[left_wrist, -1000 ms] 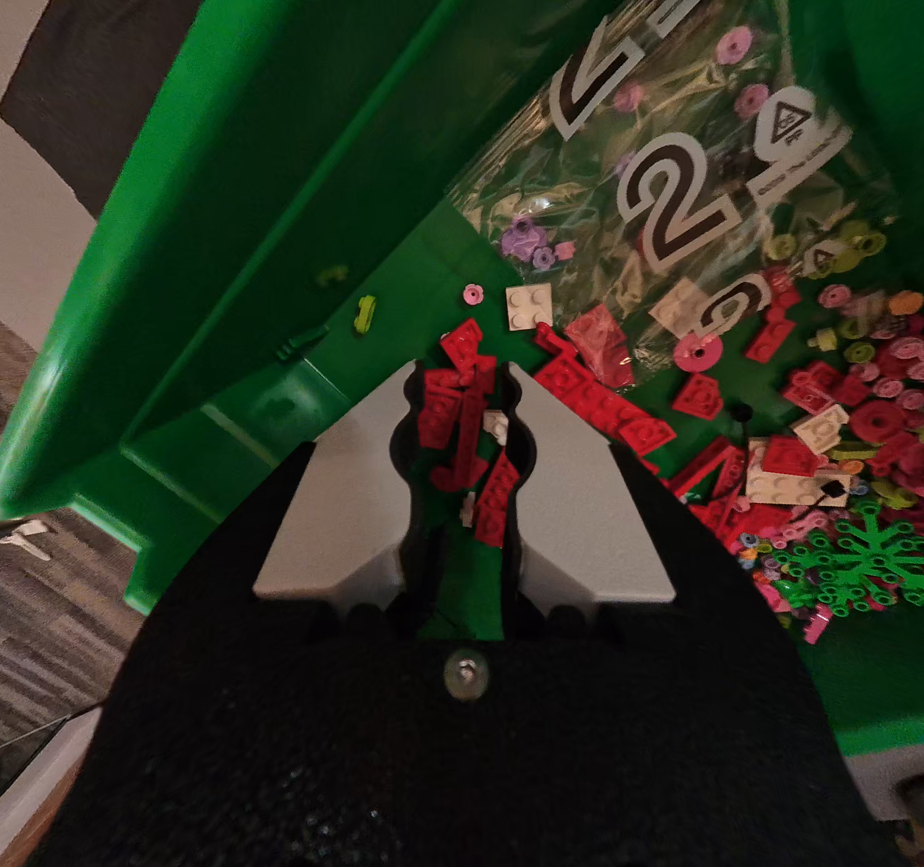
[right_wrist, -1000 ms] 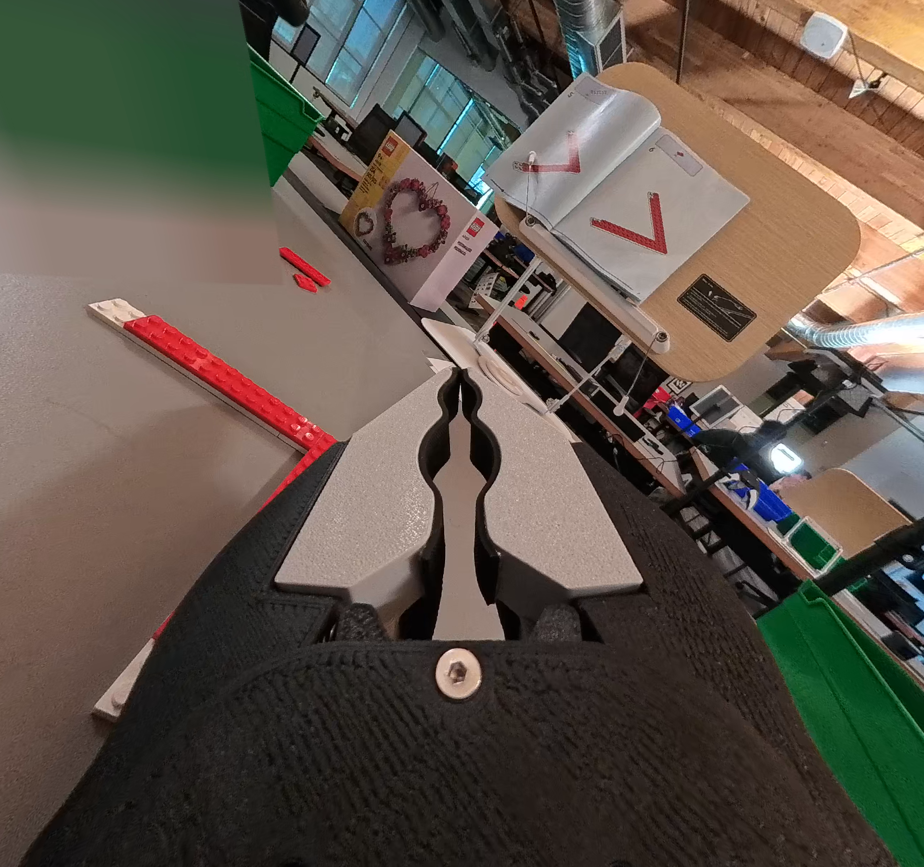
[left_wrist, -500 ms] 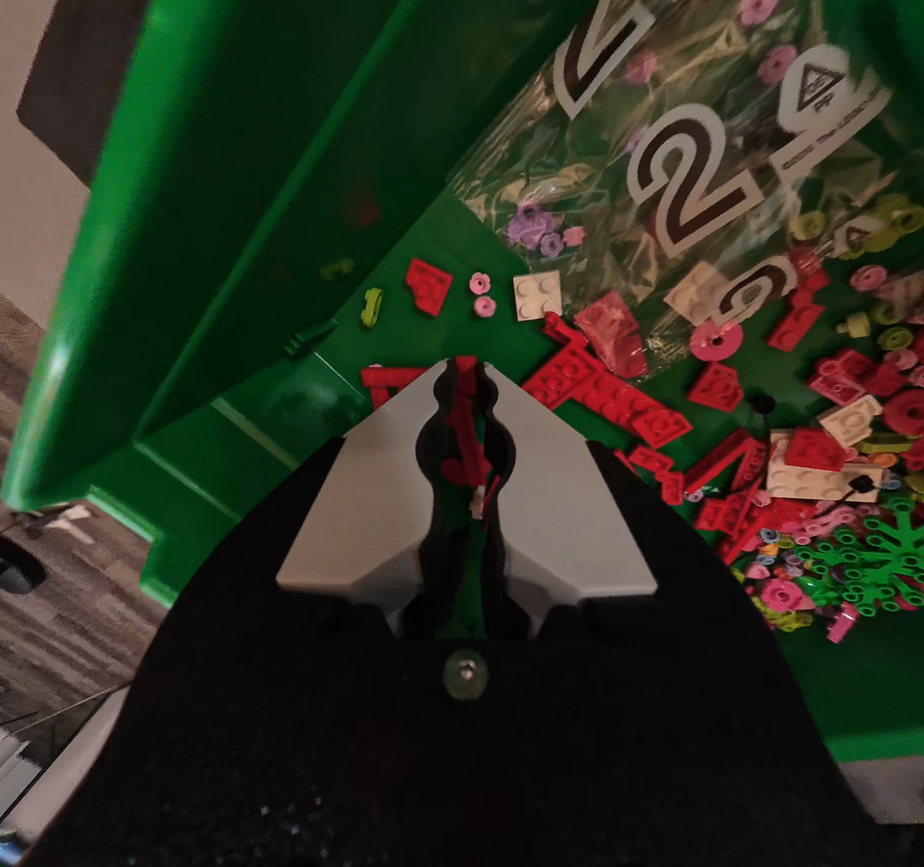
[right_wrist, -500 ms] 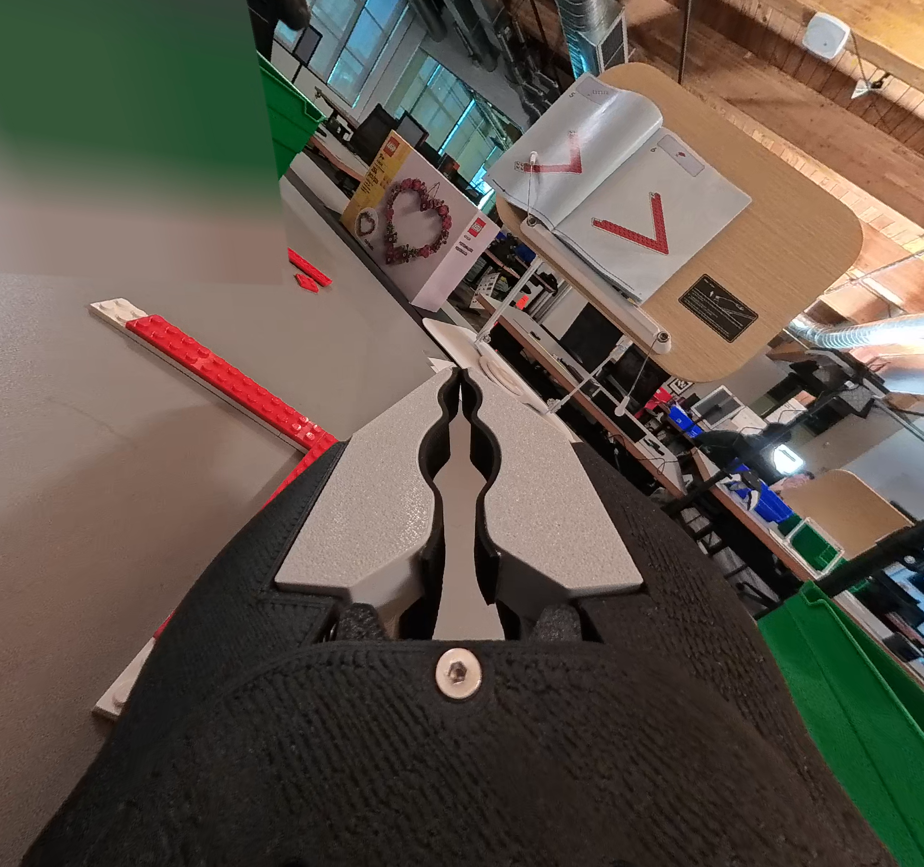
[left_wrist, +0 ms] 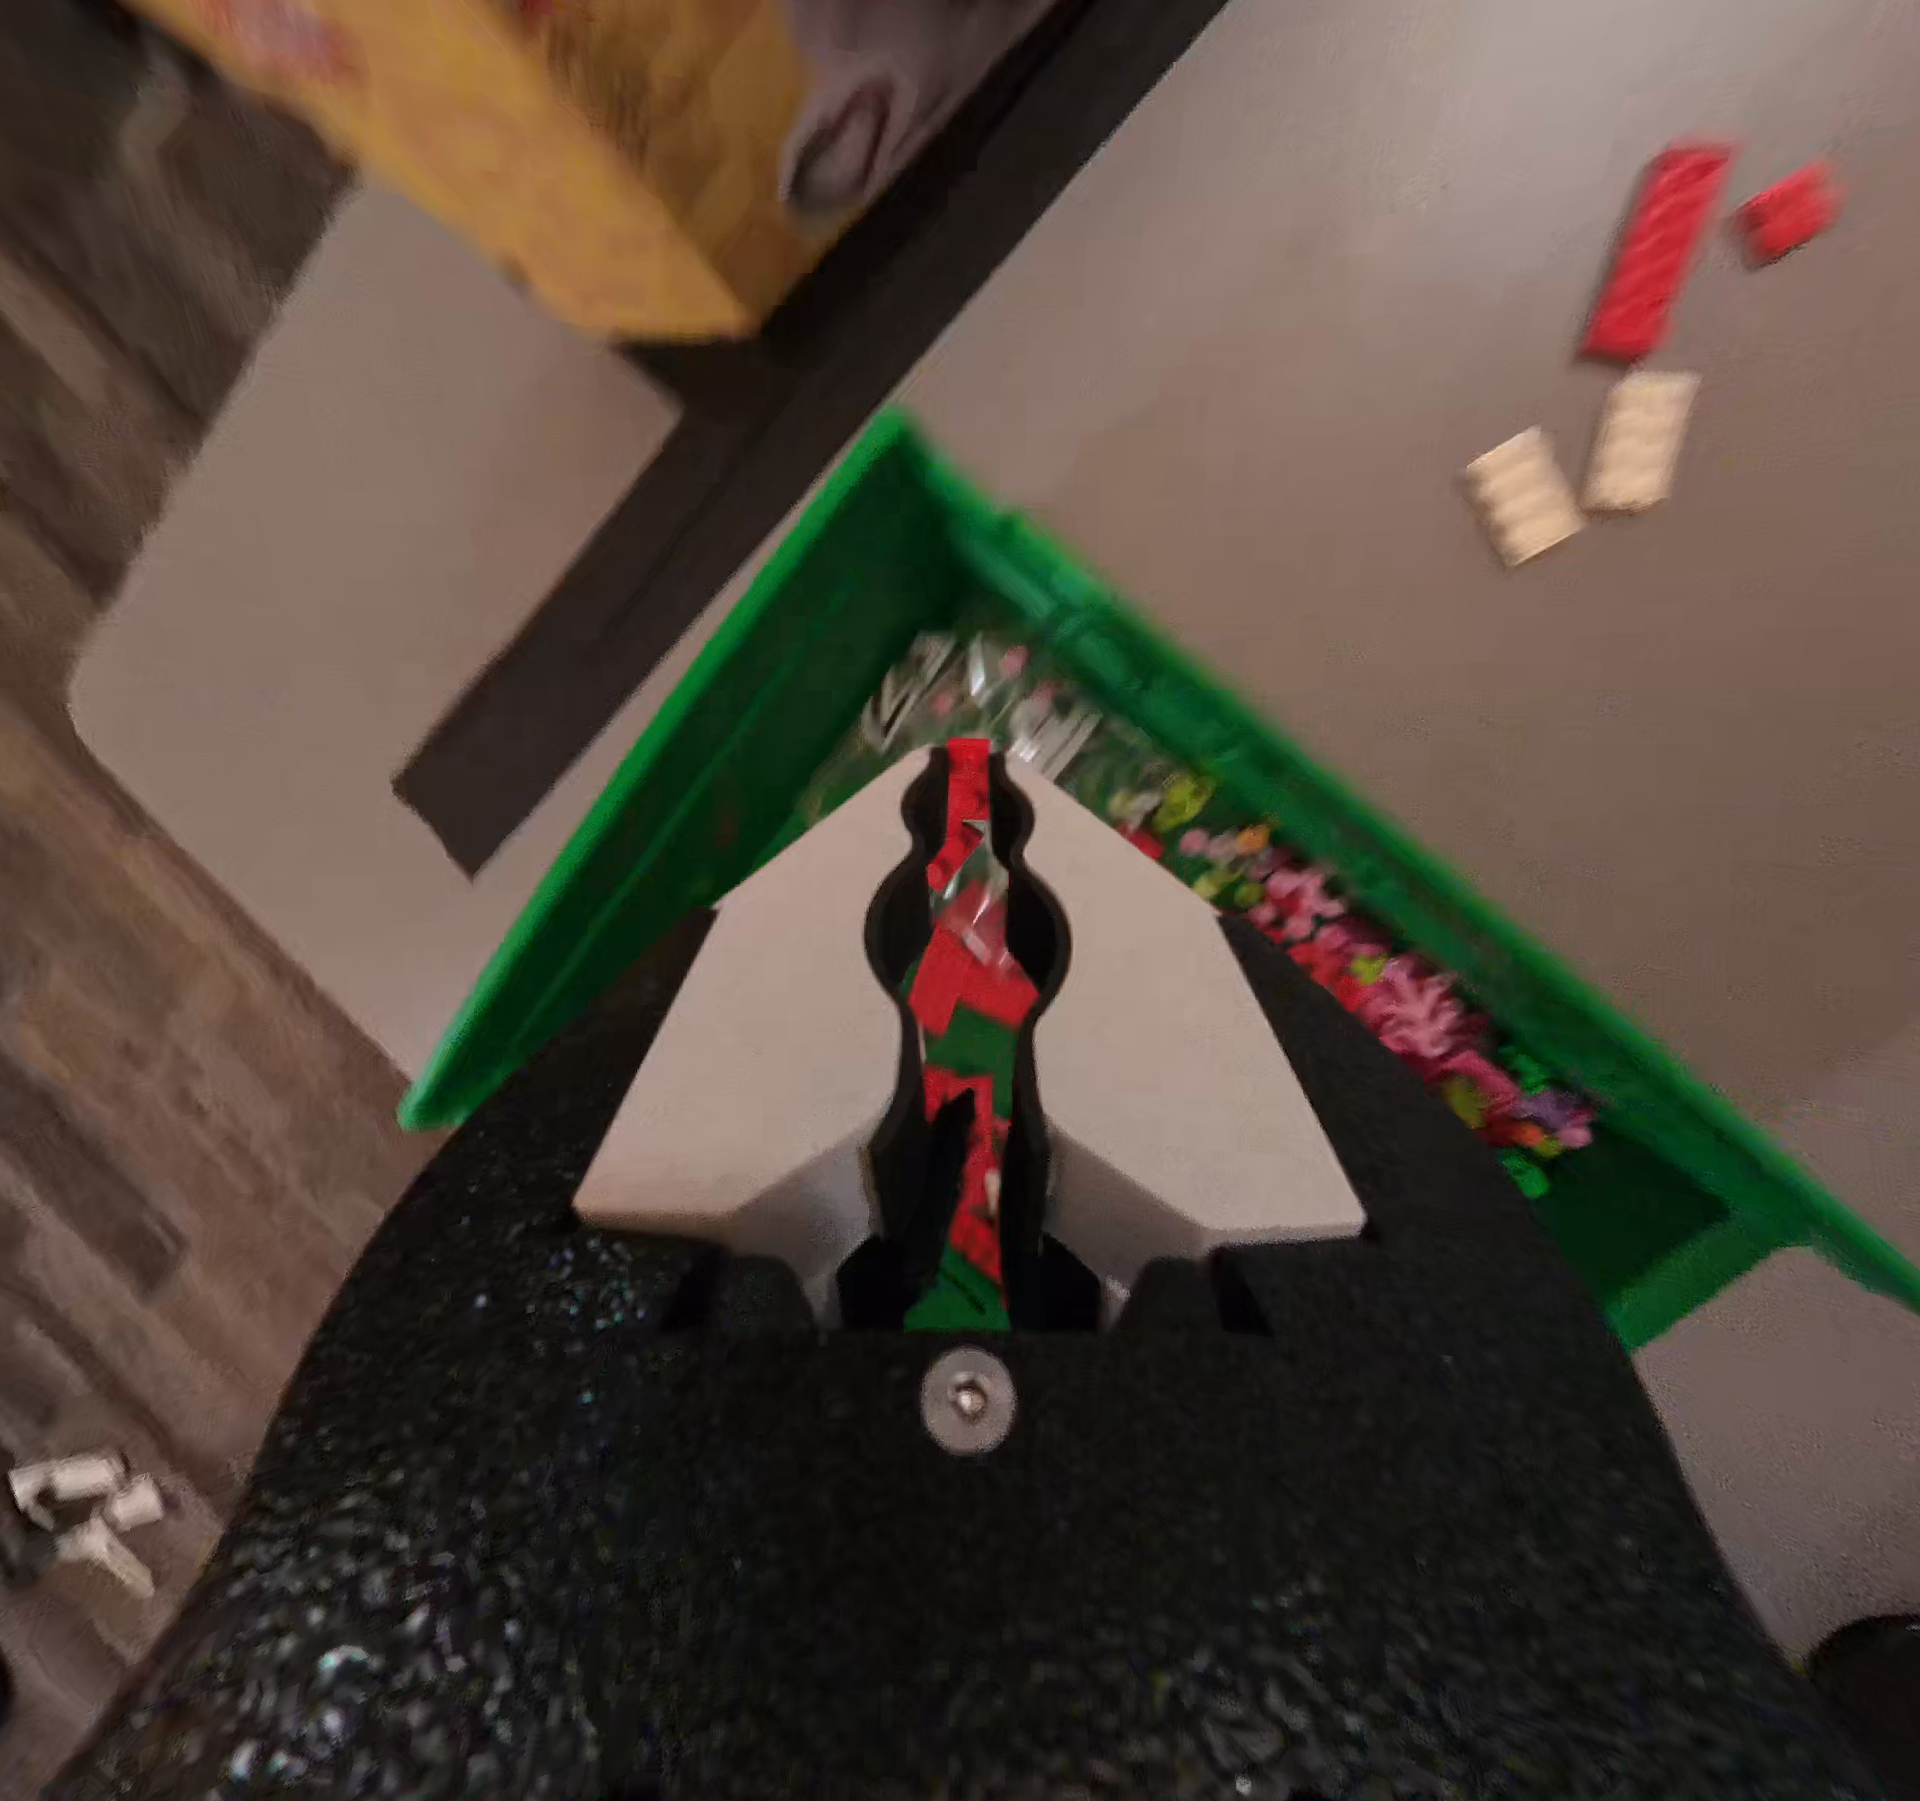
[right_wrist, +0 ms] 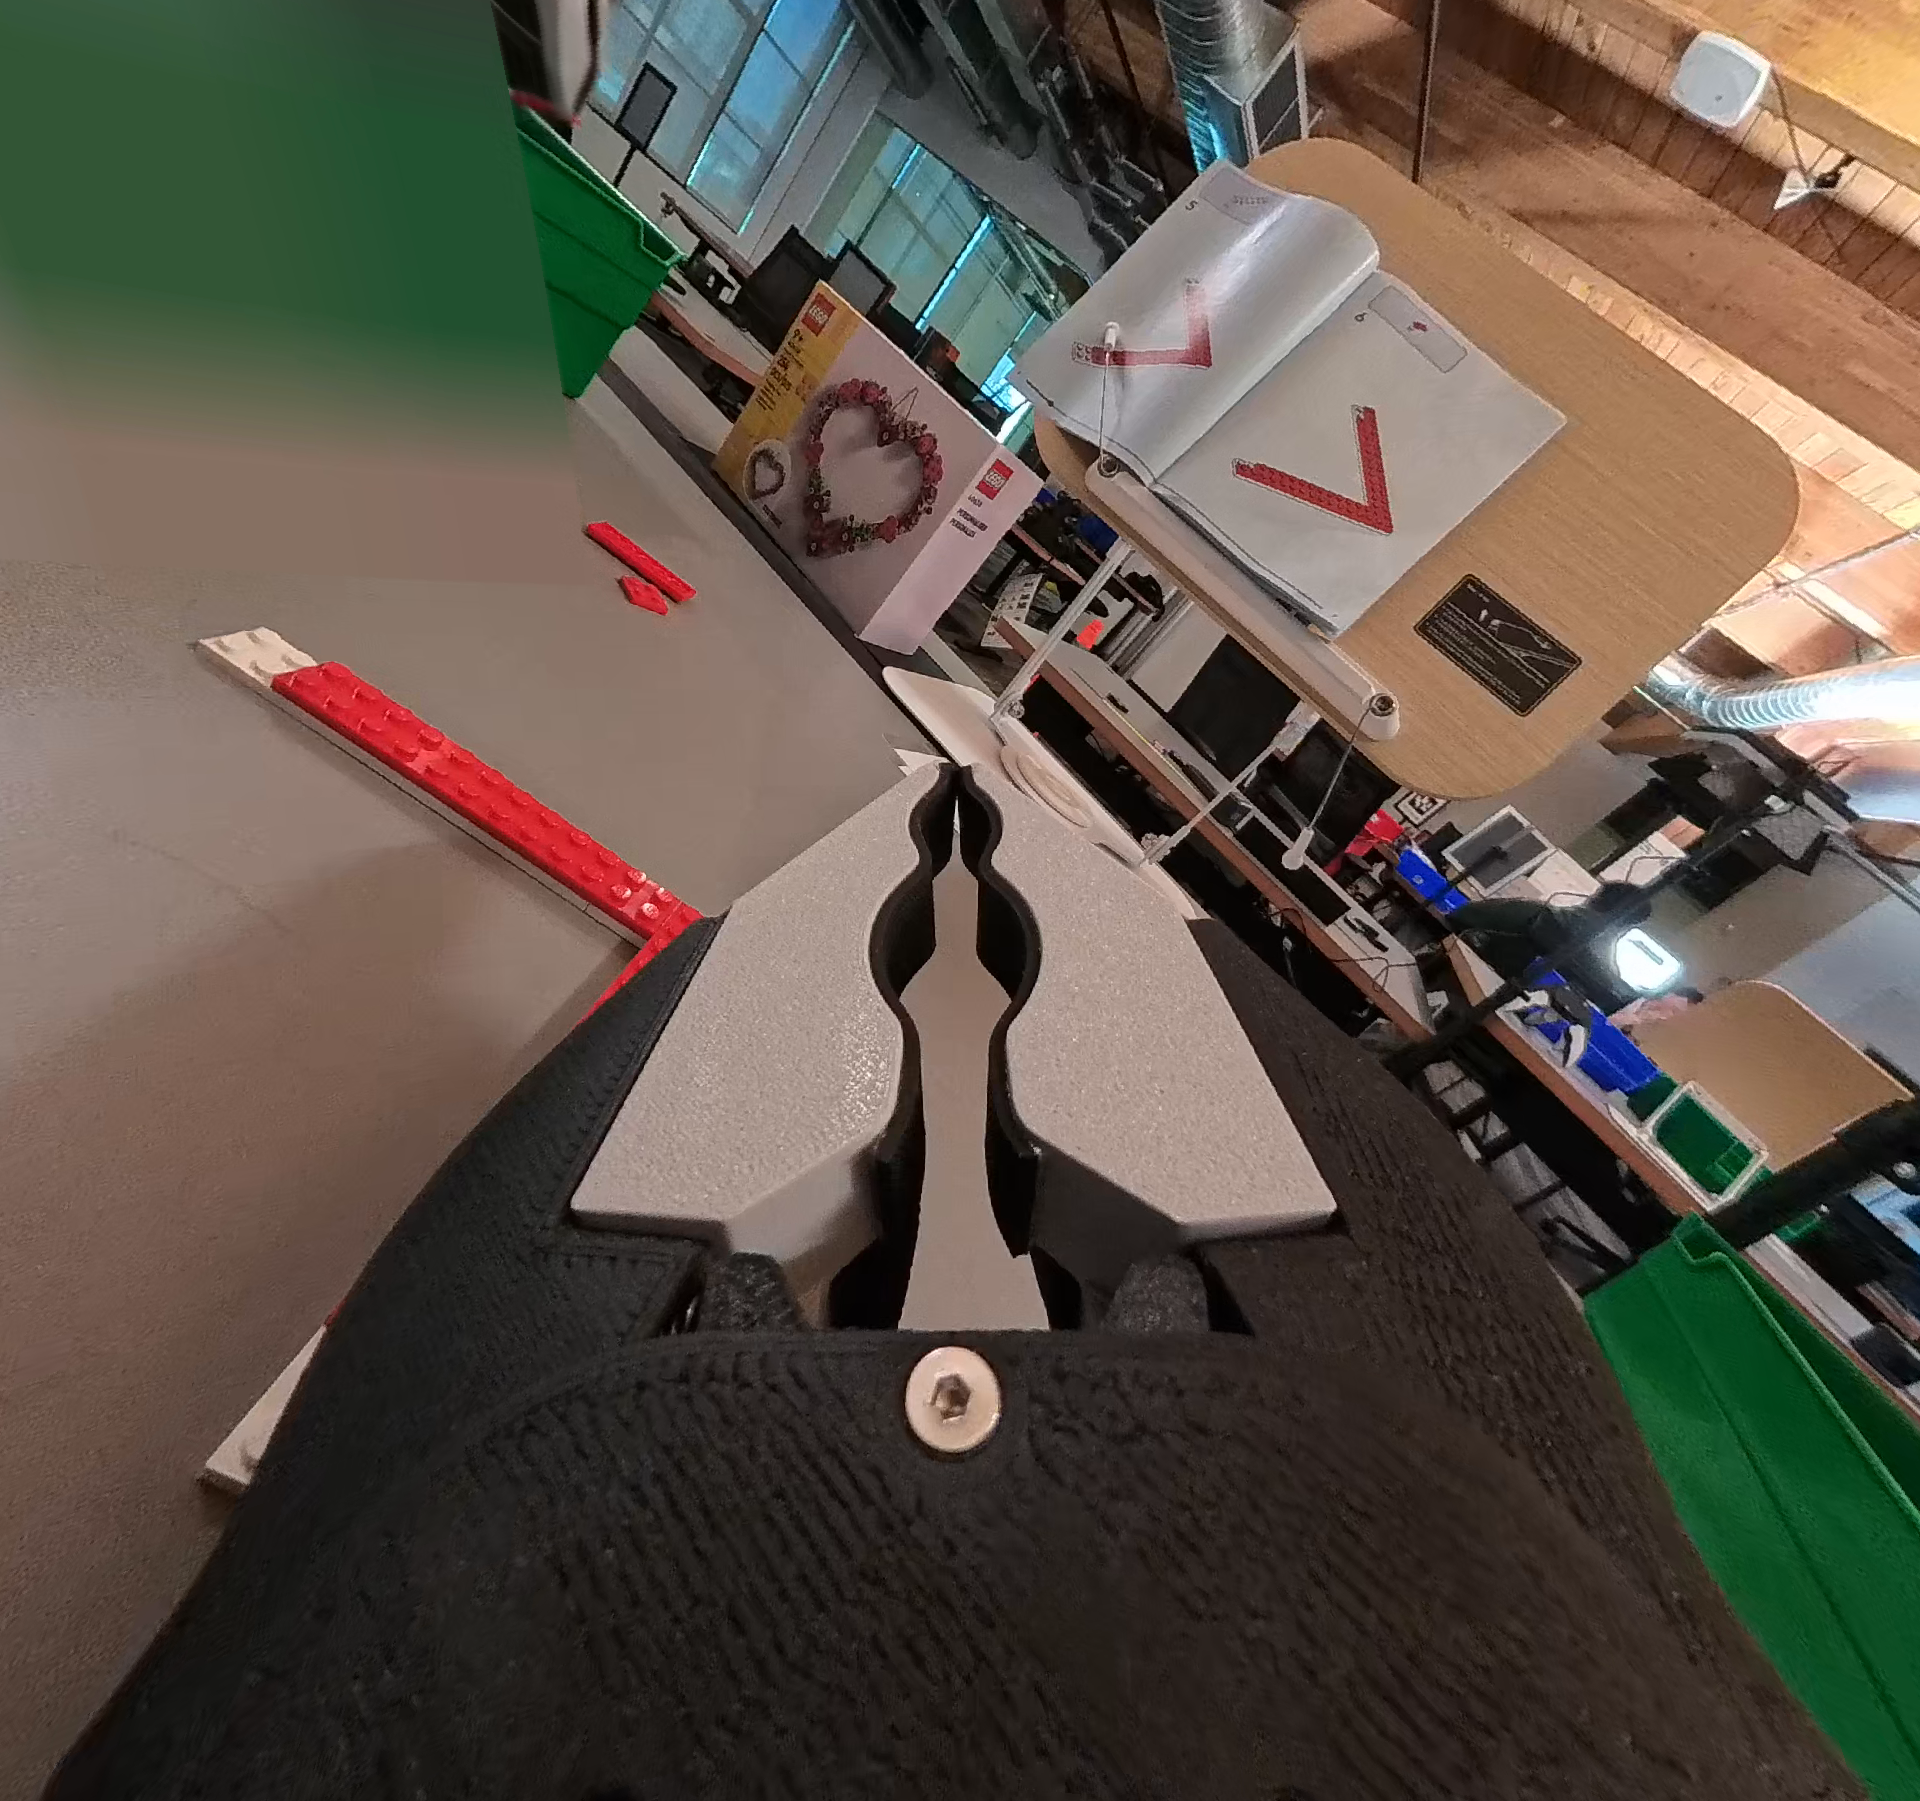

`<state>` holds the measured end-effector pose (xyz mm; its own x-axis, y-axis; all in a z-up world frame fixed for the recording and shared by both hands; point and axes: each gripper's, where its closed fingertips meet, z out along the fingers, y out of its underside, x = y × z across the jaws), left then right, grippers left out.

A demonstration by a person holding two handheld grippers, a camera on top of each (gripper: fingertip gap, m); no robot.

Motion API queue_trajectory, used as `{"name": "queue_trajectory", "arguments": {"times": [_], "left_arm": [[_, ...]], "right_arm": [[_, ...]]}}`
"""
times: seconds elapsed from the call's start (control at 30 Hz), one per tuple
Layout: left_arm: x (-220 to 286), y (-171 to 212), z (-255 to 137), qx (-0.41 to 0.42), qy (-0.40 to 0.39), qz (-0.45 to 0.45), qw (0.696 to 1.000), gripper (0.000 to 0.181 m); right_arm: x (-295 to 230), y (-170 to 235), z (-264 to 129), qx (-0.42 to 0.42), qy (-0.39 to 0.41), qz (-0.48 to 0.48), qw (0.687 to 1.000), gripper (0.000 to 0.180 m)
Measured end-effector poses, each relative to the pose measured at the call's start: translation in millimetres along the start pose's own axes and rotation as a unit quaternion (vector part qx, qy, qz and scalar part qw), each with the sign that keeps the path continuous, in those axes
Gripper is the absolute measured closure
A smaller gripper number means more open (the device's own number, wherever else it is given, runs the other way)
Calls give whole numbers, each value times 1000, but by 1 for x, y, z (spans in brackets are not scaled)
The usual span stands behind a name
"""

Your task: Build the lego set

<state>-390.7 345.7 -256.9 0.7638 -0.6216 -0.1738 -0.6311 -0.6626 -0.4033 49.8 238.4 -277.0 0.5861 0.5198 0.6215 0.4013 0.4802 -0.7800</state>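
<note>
The left gripper (left_wrist: 968, 764), its jaws drawn narrow, pinches a thin red piece (left_wrist: 968, 787) at the fingertips above a green bin (left_wrist: 665, 816) heaped with red, pink and green bricks (left_wrist: 1392, 982). Beyond it to the right, a red plate (left_wrist: 1654, 253) and two white plates (left_wrist: 1579, 468) lie on the grey table (left_wrist: 1351, 317). The right gripper (right_wrist: 956, 783), tips nearly touching with nothing between them, hovers just right of a partly built red-and-white strip (right_wrist: 468, 785). Ahead stand the set's box (right_wrist: 883, 494) and an open instruction booklet (right_wrist: 1299, 421) on a wooden stand.
</note>
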Motion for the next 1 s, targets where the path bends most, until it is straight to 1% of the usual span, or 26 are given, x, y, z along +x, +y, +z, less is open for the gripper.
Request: {"name": "queue_trajectory", "arguments": {"times": [0.03, 0.13, 0.2, 0.27, 0.33, 0.43, 0.53, 0.67, 0.83, 0.93, 1.0], "left_arm": [[12, -17, -6, 17, 8, 18, 1000, 175], [58, -63, -15, 48, 49, 71, 995, 175], [95, -88, -11, 58, 88, 101, 989, 175], [138, -106, 3, 55, 145, 117, 981, 175], [170, -113, 26, 30, 180, 118, 976, 176], [198, -108, 59, -25, 195, 130, 972, 175], [216, -103, 78, -58, 206, 139, 967, 175], [229, -94, 94, -93, 213, 149, 961, 175], [228, -76, 111, -141, 191, 177, 955, 175], [228, -69, 116, -154, 180, 189, 953, 175], [227, -69, 116, -153, 172, 194, 954, 166]], "right_arm": [[0, 0, 0, 1, 0, 0, 1000, 180], [0, -1, 0, 1, 0, 1, 1000, 180], [0, -1, 1, 2, 1, 3, 1000, 180], [0, -1, 1, 3, 3, 6, 1000, 180], [0, -2, 1, 5, 3, 8, 1000, 180], [-1, -3, 1, 9, 0, 10, 1000, 180], [-2, -4, 1, 13, -2, 13, 1000, 180], [-3, -5, 2, 16, -5, 16, 1000, 180], [-4, -6, 3, 19, -5, 19, 1000, 180], [-5, -7, 3, 19, -6, 19, 1000, 180], [-5, -7, 4, 20, -6, 19, 1000, 180]]}}
